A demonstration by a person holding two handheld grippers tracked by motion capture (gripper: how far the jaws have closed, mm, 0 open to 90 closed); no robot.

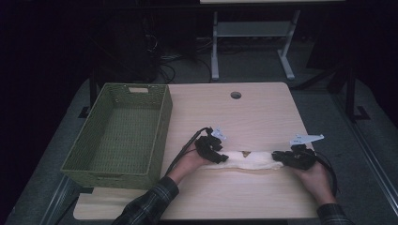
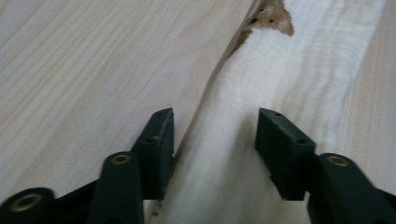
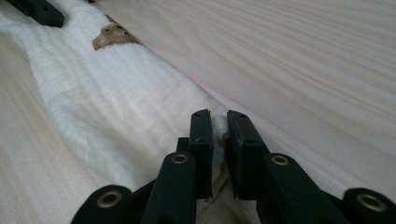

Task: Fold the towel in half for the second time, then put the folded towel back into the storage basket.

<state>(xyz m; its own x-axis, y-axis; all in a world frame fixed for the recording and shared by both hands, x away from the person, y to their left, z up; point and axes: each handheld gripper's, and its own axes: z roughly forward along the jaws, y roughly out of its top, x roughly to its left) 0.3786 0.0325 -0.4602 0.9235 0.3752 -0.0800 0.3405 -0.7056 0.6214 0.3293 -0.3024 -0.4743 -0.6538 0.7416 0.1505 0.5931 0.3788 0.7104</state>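
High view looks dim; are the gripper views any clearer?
High view: dark surroundings, table lit, white cloth small. Left gripper view: bright, cloth slightly soft, tongs sharp. Right gripper view: even light, tongs pinching the cloth edge, far end blurred.

Overhead table (image 1: pixel 263 112) view; two close gripper-mounted views

Both forearms are extended from the near edge, low over the table. The left gripper (image 1: pixel 213 151) is held with its 2 jaws apart, straddling the white cloth (image 1: pixel 246 161) without pressing it. The right gripper (image 1: pixel 288 158) is clamped on that cloth's other end, jaws nearly together.
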